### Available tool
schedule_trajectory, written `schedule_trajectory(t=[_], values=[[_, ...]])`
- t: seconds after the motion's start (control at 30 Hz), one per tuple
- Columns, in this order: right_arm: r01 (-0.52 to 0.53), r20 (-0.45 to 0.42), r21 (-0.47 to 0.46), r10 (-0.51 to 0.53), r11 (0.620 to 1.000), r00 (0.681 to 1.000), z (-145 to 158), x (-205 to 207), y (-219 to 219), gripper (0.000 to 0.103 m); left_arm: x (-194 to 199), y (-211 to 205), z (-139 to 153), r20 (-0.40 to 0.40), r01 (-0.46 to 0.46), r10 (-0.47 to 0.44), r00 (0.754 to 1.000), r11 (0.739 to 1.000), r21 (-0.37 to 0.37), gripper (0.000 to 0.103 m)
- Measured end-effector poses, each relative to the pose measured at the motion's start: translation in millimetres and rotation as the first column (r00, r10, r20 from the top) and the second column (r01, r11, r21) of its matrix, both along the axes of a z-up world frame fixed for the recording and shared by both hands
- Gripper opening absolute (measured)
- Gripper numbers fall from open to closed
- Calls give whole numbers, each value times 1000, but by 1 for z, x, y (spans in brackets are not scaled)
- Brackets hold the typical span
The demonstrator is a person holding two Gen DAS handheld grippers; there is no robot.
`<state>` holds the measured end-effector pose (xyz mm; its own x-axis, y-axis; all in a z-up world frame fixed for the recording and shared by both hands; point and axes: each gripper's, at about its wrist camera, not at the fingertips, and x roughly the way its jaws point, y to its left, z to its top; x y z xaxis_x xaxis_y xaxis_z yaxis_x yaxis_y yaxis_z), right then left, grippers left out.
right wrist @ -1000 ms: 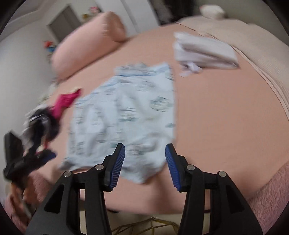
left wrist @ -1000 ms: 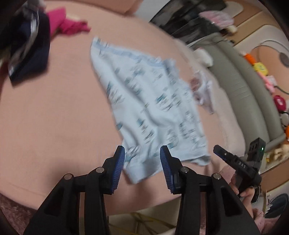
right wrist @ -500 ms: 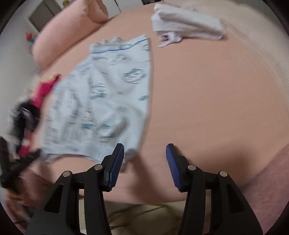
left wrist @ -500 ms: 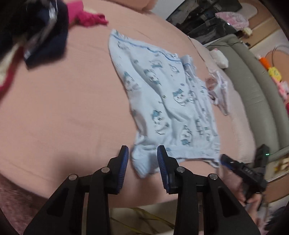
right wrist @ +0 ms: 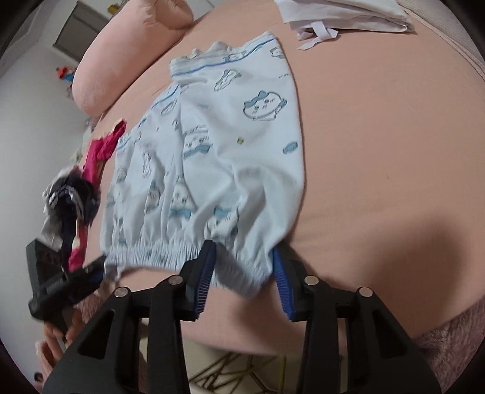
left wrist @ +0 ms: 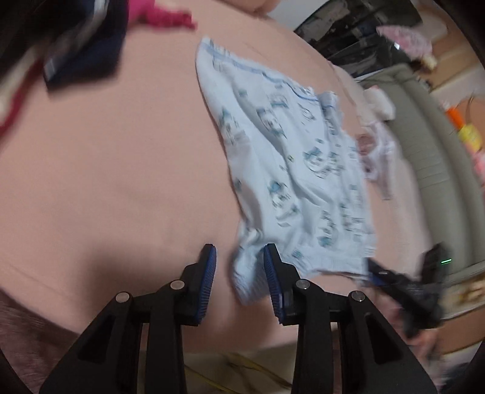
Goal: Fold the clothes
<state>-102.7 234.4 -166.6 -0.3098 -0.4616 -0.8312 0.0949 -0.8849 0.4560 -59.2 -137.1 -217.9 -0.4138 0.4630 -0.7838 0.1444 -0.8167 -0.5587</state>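
Left wrist view: light-blue printed shorts (left wrist: 291,169) lie spread on a pink bedsheet (left wrist: 121,169), running from 12 toward 5 o'clock. The left gripper (left wrist: 239,272) stands apart, the near waistband corner between its blue pads, not clamped. A navy garment (left wrist: 88,51) lies at 10 o'clock; the view is blurred.

Right wrist view: the same shorts (right wrist: 218,157) fill the centre. The right gripper (right wrist: 244,272) stands apart astride the elastic waistband (right wrist: 169,253). A folded white garment (right wrist: 342,12) sits at 1 o'clock, a pink pillow (right wrist: 127,51) at 11 o'clock.
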Motion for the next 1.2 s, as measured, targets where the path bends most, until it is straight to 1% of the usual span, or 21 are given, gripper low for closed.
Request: schedule_trajectory(t=[0.07,0.1,0.13,0.17,0.2,0.27,0.43,0.5,0.57,0.6,0.63,0.7,0.73,0.77,0.8,0.87,0.9,1.03,1.13,1.17,1.2], values=[[-24,-23,47,25,999,999,3,3,-9,45,-1,7,3,-6,12,-12,1000,998,-57,38],[-44,-39,82,47,996,998,4,6,-14,37,-3,9,3,-7,18,-18,1000,999,-50,36],[-57,-43,91,61,994,997,5,7,-18,30,-4,10,3,-10,22,-22,1000,999,-40,32],[-68,-46,96,73,993,996,5,8,-21,22,-5,9,5,-15,22,-23,1000,999,-25,10],[-64,-46,93,68,994,997,8,10,-20,14,-5,8,8,-20,16,-16,1000,1000,-12,9],[-43,-51,90,48,995,998,15,15,-16,10,0,4,21,-43,3,-4,999,1000,-10,9],[-39,-122,94,51,995,991,58,41,-16,8,17,-1,59,-101,40,-44,994,998,-42,8],[-47,-125,108,61,993,990,66,54,-16,8,26,0,61,-85,51,-55,995,998,-49,9],[-53,-113,144,70,988,991,67,67,-12,7,33,3,53,-48,65,-69,996,996,-68,9],[-55,-97,177,73,983,993,64,73,-7,8,36,4,44,-19,76,-78,997,993,-86,9],[-82,-55,202,95,976,994,53,76,-7,9,38,5,34,19,87,-85,996,991,-102,9],[-135,88,232,118,963,989,19,75,-13,11,33,3,12,116,97,-86,990,991,-95,13],[-154,144,229,123,961,982,7,74,-16,12,30,1,7,143,96,-84,986,992,-78,14],[-160,153,220,128,962,980,5,73,-18,14,26,-2,11,129,93,-83,988,993,-70,19],[-158,121,210,135,965,983,13,71,-19,21,21,-5,19,103,94,-85,991,992,-89,31],[-148,41,188,142,971,989,34,64,-20,29,7,-14,36,47,89,-83,995,986,-143,49],[-140,1,178,142,974,990,47,58,-20,32,-3,-19,42,24,81,-78,997,983,-166,49],[-156,-60,146,166,977,984,75,17,-31,34,-64,-41,46,-20,24,-29,999,978,-205,48],[-166,-109,185,189,969,976,91,-20,-49,36,-106,-54,42,-54,-11,-1,999,975,-223,48],[-166,-130,204,195,965,972,95,-32,-56,39,-119,-58,41,-65,-20,5,998,973,-229,48],[-168,-138,223,202,960,970,100,-40,-53,40,-132,-63,39,-75,-30,12,997,972,-233,48]])
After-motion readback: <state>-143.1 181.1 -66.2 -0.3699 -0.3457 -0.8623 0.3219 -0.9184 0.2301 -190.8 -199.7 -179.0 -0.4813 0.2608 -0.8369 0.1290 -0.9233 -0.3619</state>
